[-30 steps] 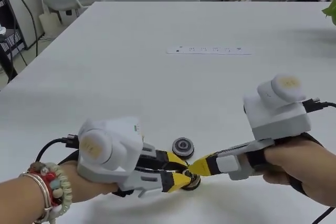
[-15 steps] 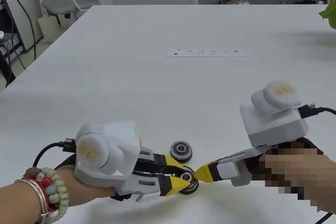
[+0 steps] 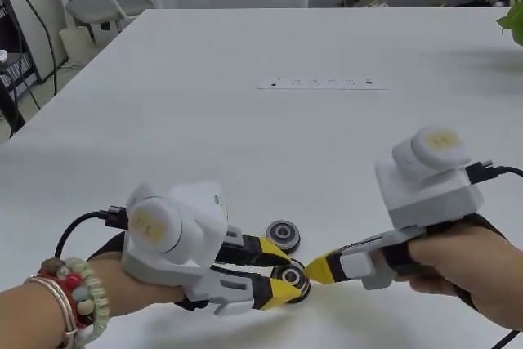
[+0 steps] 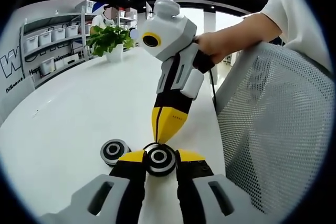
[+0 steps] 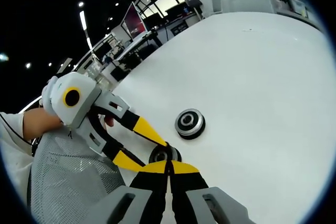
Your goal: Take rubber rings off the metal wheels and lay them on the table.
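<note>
**Left to right, head view.** The left claw (image 3: 283, 272) is closed part-way. Its yellow-tipped jaws clamp opposite sides of a small metal wheel (image 4: 161, 160), which is held low over the white surface (image 3: 245, 120). The wheel's black rubber ring (image 4: 161, 172) is not yet off.

Just beyond lies a second ringed metal wheel (image 3: 283, 234), flat on the surface, near the held one but apart from it.

The right claw (image 3: 314, 270) has its jaws pressed together to a hairline, with the tips at the held wheel's rim. In the left gripper view a thin black arc stands proud of the rim at those tips. They therefore appear to pinch the ring's edge, though the bite is too small to confirm.

**Hazards, as judged from this arrangement.**
- **Shallow bite:** the hold on the ring looks slight, so a pull may slip off and let the rubber snap back into its groove.
- **Pinned ring:** the left jaws seem to bear on the ring itself. This would hold it against the wheel and resist peeling.
- **Lost wheel:** a hard tug along the gap between the left jaws could drag the wheel out of them. A freed wheel would likely roll, possibly striking the second wheel or leaving the near edge of the surface.
- **Flicked ring:** a stretched ring that lets go suddenly may flick away instead of being laid down.
</note>
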A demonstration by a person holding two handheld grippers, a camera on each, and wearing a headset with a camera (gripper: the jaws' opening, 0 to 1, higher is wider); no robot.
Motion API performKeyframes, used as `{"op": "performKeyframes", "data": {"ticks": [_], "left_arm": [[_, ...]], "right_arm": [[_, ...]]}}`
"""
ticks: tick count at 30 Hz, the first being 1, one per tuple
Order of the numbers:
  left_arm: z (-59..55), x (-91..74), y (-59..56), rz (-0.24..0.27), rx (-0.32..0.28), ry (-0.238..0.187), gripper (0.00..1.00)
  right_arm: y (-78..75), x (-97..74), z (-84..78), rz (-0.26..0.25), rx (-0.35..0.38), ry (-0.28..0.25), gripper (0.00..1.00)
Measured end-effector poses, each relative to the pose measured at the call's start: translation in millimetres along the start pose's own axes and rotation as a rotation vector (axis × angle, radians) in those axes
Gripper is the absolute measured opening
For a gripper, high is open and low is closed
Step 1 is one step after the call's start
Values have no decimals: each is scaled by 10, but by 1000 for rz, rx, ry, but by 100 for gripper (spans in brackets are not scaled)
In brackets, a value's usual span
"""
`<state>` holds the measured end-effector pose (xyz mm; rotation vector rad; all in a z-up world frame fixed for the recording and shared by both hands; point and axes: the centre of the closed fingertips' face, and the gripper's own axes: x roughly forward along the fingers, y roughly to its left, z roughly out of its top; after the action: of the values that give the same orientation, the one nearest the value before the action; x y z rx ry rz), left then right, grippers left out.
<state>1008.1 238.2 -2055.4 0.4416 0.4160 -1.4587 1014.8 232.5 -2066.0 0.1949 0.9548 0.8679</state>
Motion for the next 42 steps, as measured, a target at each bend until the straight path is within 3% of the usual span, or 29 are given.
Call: {"op": "performKeyframes", "data": {"ticks": [6,9,13,17,21,29,35,42], "left_arm": [[190,-53,28,13,22,-63,33],[236,-75,9,7,62,-62,35],[333,-85,-31,-13,46,-82,51],[455,-120,-66,-23,71,-93,60],[549,-208,-46,-19,106,-82,65],[775,-516,40,24,110,-127,76],[778,-752,139,88,110,-123,78],[680,-1009,128,140,91,-113,82]], "right_arm": [[-30,-37,34,-7,6,-16,0],[-57,-71,71,-13,17,-35,0],[-82,-108,113,-15,28,-54,0],[-82,-146,132,-28,16,-63,0],[-80,-173,135,-47,-11,-62,0],[-86,-243,188,-54,-21,-88,0],[-110,-325,236,-65,-23,-113,0],[-147,-414,316,-66,-3,-159,0]]}}
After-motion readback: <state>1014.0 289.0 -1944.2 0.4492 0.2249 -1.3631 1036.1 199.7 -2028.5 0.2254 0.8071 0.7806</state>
